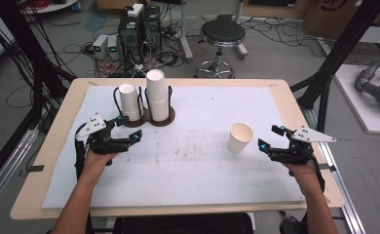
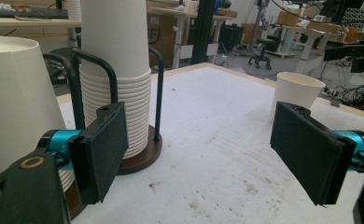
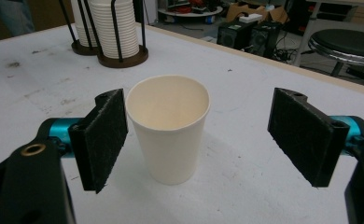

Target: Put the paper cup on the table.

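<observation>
Right gripper view shows paper cup (image 3: 168, 128) standing between spread fingers (image 3: 103, 140).

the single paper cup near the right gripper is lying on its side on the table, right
Not quite: the single paper cup near the right gripper stands upright, mouth up, on the table, not on its side. The right gripper view shows it standing between the open jaws.

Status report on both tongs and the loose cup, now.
Left tongs open beside cup stacks. Right tongs open around upright paper cup, not touching. Nothing in the way.
</observation>
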A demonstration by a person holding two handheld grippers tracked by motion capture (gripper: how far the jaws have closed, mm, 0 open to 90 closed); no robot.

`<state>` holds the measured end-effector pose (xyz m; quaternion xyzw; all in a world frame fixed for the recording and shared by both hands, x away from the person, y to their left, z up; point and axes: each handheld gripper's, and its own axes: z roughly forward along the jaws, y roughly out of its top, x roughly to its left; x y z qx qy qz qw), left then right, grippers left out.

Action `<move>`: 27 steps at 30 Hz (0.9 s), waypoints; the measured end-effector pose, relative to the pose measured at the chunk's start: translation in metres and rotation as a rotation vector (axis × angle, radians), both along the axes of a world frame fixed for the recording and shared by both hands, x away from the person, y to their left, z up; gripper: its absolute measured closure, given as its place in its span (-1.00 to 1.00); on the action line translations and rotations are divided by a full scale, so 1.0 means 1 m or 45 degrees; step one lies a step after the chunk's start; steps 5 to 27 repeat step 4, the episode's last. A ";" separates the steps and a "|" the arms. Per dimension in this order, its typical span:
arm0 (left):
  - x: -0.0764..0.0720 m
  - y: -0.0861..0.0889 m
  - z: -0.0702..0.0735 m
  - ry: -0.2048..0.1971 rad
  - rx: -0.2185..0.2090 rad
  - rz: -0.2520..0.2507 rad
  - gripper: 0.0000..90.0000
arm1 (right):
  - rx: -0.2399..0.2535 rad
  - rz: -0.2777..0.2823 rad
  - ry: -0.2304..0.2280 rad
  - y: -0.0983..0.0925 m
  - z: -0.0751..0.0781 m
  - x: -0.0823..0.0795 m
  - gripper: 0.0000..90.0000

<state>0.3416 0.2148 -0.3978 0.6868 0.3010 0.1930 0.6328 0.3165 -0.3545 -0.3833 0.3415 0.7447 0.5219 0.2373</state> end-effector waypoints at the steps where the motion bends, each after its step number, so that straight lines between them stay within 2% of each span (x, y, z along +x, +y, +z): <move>1: 0.000 0.000 0.000 0.000 0.002 -0.002 -0.57 | 0.002 -0.001 0.002 0.000 0.000 0.000 -0.54; 27: 0.001 0.000 0.000 0.002 -0.002 0.000 -0.57 | 0.005 -0.008 0.001 -0.001 0.000 0.000 -0.54</move>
